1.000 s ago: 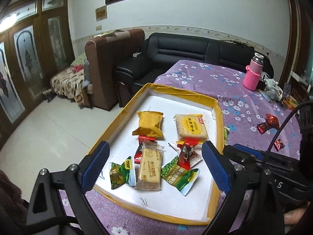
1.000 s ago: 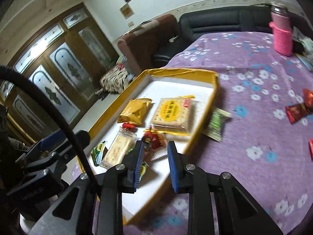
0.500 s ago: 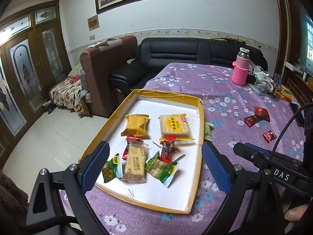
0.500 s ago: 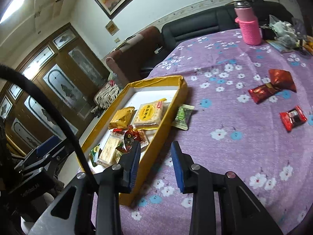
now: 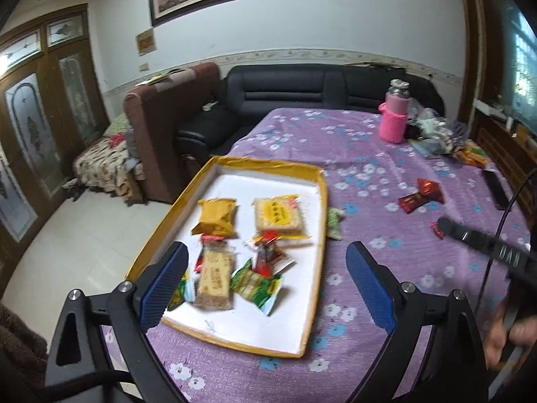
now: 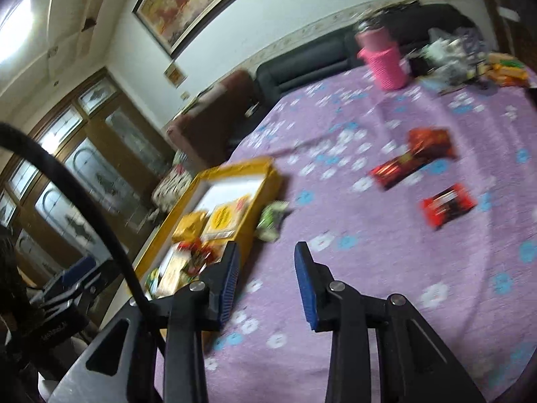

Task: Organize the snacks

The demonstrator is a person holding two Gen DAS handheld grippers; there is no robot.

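Yellow-rimmed tray [image 5: 323,208] long axis pointing toward sofa, left hand-held gripper [image 5: 265,288] wide apart, right hand-held gripper [image 6: 266,282] empty, widening.

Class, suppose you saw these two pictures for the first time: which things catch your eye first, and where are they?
The yellow-rimmed tray at the table's left edge, holding a heap of snack packets, stands out on the purple flowered cloth. Red packets lie loose on the cloth to its right, a green one sits just outside the tray wall, and a pink bottle stands at the far end.
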